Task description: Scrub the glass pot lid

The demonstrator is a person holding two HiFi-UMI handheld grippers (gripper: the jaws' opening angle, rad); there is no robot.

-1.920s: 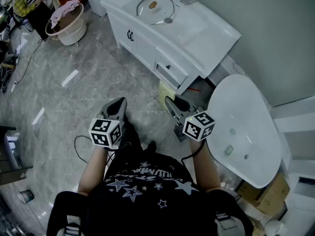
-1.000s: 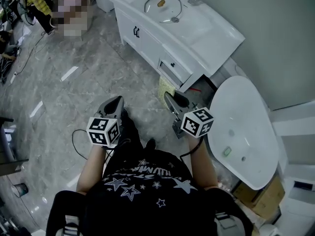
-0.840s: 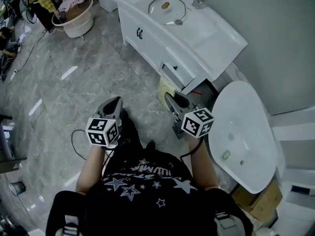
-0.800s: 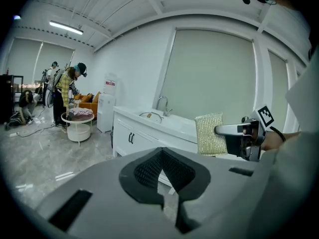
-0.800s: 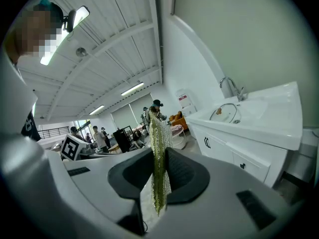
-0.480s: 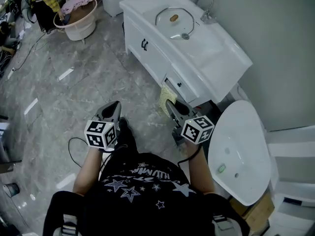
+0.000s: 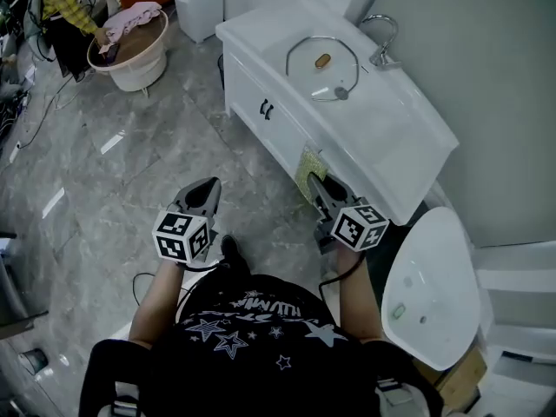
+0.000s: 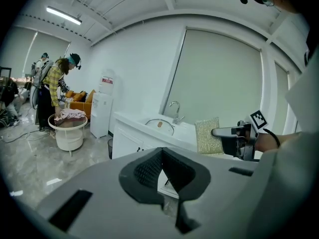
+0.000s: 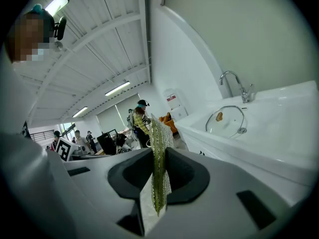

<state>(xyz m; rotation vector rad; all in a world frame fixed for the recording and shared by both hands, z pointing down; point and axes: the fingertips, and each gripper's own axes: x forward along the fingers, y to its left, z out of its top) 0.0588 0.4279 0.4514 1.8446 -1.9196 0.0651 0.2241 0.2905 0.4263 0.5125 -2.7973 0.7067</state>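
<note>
Fingers (image 9: 188,176) tight on sponge (image 9: 159,156), right gripper (image 7: 316,182) forward.

**Open floor, faucet beside the basin**

Grey floor (image 7: 130,172) lies open ahead of the left gripper (image 7: 208,187). The right gripper (image 7: 317,183), clamped on a sponge (image 7: 307,167), is near the white vanity (image 7: 248,89) front. The glass pot lid (image 7: 322,68) is open from above; the faucet (image 7: 382,50) stands just beside it.
</note>
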